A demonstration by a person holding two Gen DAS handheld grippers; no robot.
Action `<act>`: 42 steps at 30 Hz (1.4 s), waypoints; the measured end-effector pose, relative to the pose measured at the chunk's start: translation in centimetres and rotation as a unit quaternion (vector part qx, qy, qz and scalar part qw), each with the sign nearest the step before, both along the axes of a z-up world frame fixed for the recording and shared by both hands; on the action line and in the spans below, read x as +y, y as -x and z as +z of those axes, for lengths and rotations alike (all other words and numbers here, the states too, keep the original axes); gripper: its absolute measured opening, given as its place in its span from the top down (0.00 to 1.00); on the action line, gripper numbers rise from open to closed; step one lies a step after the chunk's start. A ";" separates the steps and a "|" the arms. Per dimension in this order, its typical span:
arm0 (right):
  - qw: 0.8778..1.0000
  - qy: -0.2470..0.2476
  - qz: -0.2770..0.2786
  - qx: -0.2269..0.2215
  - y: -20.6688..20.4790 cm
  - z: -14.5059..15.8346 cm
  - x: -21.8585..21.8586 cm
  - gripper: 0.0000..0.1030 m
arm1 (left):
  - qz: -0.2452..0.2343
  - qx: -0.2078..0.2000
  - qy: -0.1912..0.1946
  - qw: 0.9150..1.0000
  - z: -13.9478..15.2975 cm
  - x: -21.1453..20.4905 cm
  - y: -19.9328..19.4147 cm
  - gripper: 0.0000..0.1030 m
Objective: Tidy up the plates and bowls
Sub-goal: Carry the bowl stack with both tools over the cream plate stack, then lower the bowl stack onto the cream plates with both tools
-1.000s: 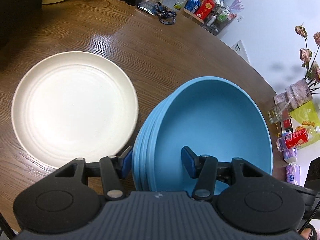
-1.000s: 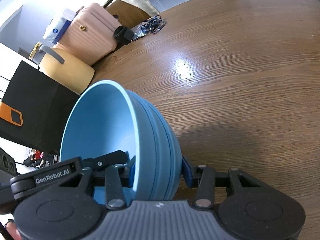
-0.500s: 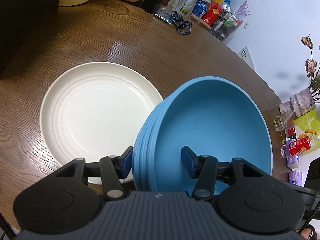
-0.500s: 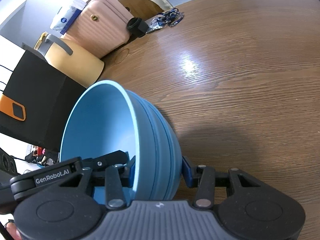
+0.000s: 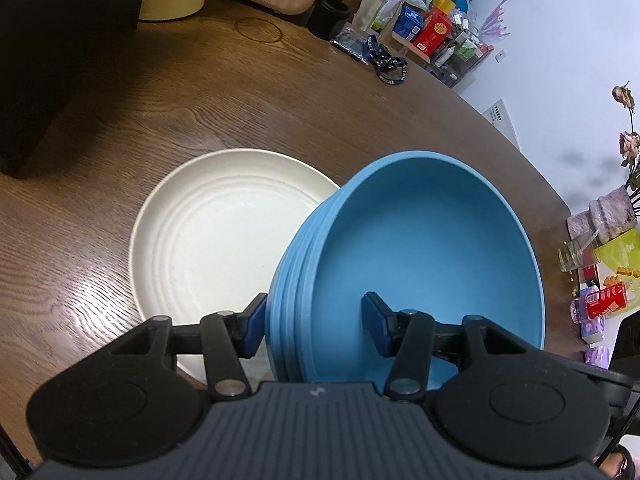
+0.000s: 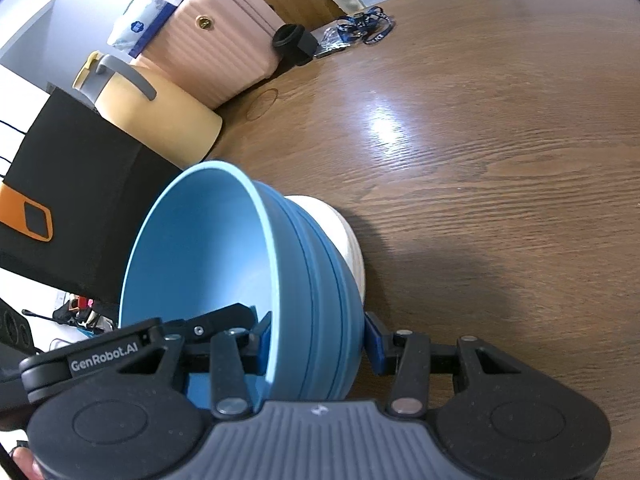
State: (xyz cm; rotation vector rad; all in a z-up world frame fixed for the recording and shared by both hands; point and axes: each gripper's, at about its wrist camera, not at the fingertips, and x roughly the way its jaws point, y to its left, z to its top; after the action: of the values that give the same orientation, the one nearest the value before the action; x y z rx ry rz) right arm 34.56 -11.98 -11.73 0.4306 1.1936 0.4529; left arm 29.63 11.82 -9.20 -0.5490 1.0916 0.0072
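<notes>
Blocking much of each view, the stack of blue bowls [image 5: 424, 256] hides the right part of the cream plate [image 5: 216, 236]; whether the stack rests on the plate or hangs above it cannot be told. How many bowls are nested is hard to count (several rims show on the outer wall). The left claw [image 5: 314, 318] grips the stack's near rim, one blue pad outside, one inside. The right claw [image 6: 318, 340] clamps the opposite rim the same way, and in its view only a sliver of the plate shows behind the stack. The plate lies on the brown wood-grain tabletop [image 6: 500, 140], left of the stack in the left wrist view. At the far edge sit a pink ribbed suitcase [image 6: 224, 44], a black box [image 6: 76, 184] and a blue lanyard [image 6: 366, 26]. Far right, dried flowers [image 5: 628, 132] stand before a white wall.
</notes>
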 end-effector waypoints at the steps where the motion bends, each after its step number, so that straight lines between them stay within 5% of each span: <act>1: 1.000 -0.001 0.000 0.000 0.0 0.0 0.2 0.57 | 0.000 0.000 -0.001 1.000 0.1 0.1 0.0 0.51; 42: 0.998 -0.003 -0.038 0.040 -2.4 -3.2 4.6 0.60 | -0.033 0.040 -0.015 0.999 -2.1 5.1 -2.3 0.55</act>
State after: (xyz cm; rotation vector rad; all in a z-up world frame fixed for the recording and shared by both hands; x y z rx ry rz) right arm 36.96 -7.35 -14.95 0.5019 1.2485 0.3778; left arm 31.95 16.90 -11.29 -0.4899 1.1850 -0.0120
